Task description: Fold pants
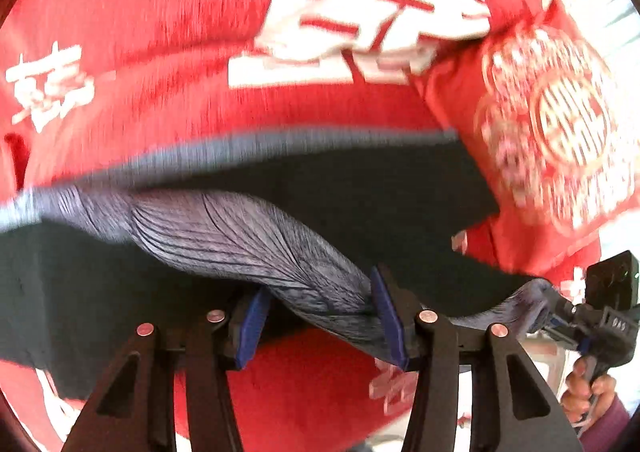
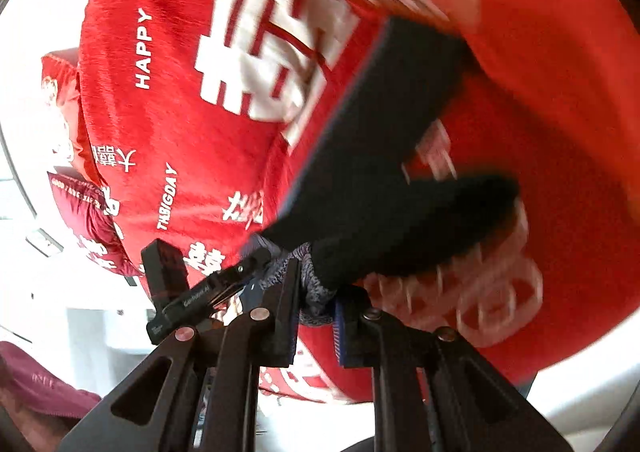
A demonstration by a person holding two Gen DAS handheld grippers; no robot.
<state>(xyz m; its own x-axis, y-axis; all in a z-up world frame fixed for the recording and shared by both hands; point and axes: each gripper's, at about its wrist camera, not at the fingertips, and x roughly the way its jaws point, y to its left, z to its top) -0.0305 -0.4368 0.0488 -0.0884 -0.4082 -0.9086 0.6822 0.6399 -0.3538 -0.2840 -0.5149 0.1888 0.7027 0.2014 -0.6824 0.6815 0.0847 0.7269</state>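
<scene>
Two grippers hold one pair of black pants by its grey ribbed waistband, lifted above a red bedspread printed with white characters. In the left wrist view the waistband is gathered into a twisted, finely pleated rope that runs between the blue pads of the left gripper; the jaws look clenched on it, though whether the left-hand pad truly presses on the cloth is hard to judge. At the right edge of that view the right gripper pinches the band's far end, with a hand on its handle. From the right wrist view the right gripper is clamped on a bunched grey wad, and the black cloth hangs away from it, blurred. Both pant legs run out of sight, and a red patterned pillow is smeared by motion.
</scene>
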